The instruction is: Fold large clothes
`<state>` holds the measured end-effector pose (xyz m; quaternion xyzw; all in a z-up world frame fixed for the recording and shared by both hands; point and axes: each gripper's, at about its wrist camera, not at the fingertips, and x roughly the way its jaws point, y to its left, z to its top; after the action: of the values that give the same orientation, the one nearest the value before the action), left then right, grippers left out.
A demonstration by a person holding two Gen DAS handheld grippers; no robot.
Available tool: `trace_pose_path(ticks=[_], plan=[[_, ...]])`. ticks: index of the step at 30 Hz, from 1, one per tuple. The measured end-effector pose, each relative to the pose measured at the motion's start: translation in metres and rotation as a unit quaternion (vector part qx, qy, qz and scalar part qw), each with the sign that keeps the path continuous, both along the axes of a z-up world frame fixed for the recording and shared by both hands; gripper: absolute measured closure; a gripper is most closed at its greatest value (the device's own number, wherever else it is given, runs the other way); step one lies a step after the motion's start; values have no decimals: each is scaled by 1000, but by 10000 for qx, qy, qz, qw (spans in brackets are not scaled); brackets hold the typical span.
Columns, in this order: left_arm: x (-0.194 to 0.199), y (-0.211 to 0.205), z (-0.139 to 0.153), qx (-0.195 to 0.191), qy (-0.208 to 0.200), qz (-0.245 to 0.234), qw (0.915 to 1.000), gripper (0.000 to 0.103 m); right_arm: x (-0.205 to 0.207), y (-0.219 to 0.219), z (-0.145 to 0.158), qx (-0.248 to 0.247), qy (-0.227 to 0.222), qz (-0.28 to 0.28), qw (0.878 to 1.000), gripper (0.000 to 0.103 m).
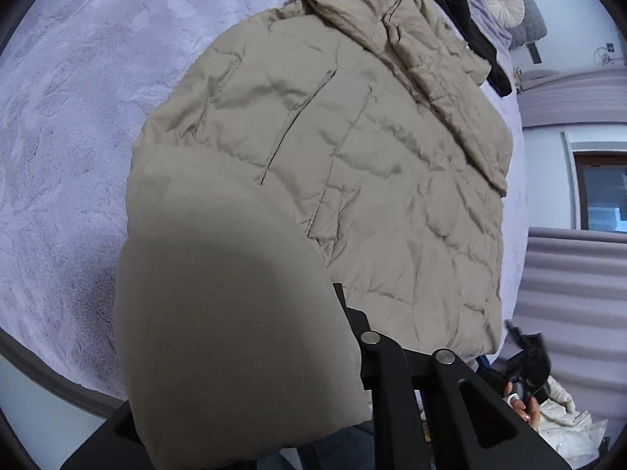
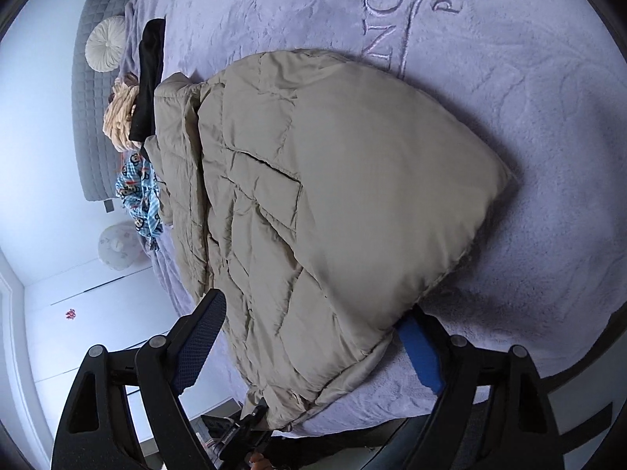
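A beige quilted puffer jacket [image 1: 352, 149] lies spread on a lavender fleece blanket [image 1: 78, 117] that covers the bed. My left gripper [image 1: 352, 313] sits at the jacket's near edge, shut on a fold of it. A smooth bulge of fabric [image 1: 219, 293] drapes over the fingers and hides the tips. In the right wrist view the jacket [image 2: 333, 196] lies with one side folded over. My right gripper [image 2: 313, 309] straddles its near hem, jaws wide. The blue pads [image 2: 421, 352] stand on either side of the fabric, not clearly squeezing it.
At the head of the bed lie a black garment [image 2: 151, 74], a tan one [image 2: 117, 117] and a blue patterned cloth [image 2: 137, 196]. A round white cushion [image 2: 106, 43] leans on the grey headboard [image 2: 84, 117]. The blanket to the right is bare [image 2: 529, 156]. A window [image 1: 603, 192] is at right.
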<state>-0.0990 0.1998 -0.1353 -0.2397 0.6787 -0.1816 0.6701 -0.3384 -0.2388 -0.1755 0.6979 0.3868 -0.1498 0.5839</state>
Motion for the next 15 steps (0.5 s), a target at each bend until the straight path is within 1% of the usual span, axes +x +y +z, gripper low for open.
trace_pose_path(ticks=[1, 2, 3, 5, 6, 7, 8, 9, 11, 13, 14, 15], plan=[[2, 3, 4, -76, -69, 56, 9999, 90, -1, -1, -3, 53, 95, 5, 9999, 44], [4, 5, 8, -106, -125, 95, 9998, 90, -2, -2, -6, 111, 154, 7, 9998, 59], [6, 6, 12, -110, -169, 109, 9997, 90, -4, -2, -9, 148, 164, -13, 9998, 63], [8, 4, 15, -72, -176, 73, 9998, 90, -9, -3, -8, 55, 307, 92, 9995, 63], [9, 3, 15, -45, -163, 49, 9998, 90, -12, -3, -4, -77, 388, 251, 9989, 62], [9, 3, 13, -4, -127, 27, 9999, 90, -13, -2, 0, -285, 603, 548, 9963, 58], [9, 1, 10, 31, -74, 9, 10000, 90, -14, -1, 2, -441, 762, 748, 9933, 35], [9, 1, 5, 67, 1, -5, 10000, 90, -16, -1, 6, -600, 806, 840, 9914, 21], [9, 1, -4, 115, 161, -6, 9998, 90, -17, -4, 3, -518, 647, 737, 9938, 21], [9, 1, -12, 145, 316, -3, 9994, 90, -13, -9, -6, -318, 374, 328, 9983, 21], [10, 2, -13, 193, 323, -19, 9993, 90, -10, -11, -12, -183, 251, 167, 9994, 21], [11, 1, -11, 250, 278, -47, 9993, 90, -5, -11, -19, -37, 185, 44, 9998, 26]])
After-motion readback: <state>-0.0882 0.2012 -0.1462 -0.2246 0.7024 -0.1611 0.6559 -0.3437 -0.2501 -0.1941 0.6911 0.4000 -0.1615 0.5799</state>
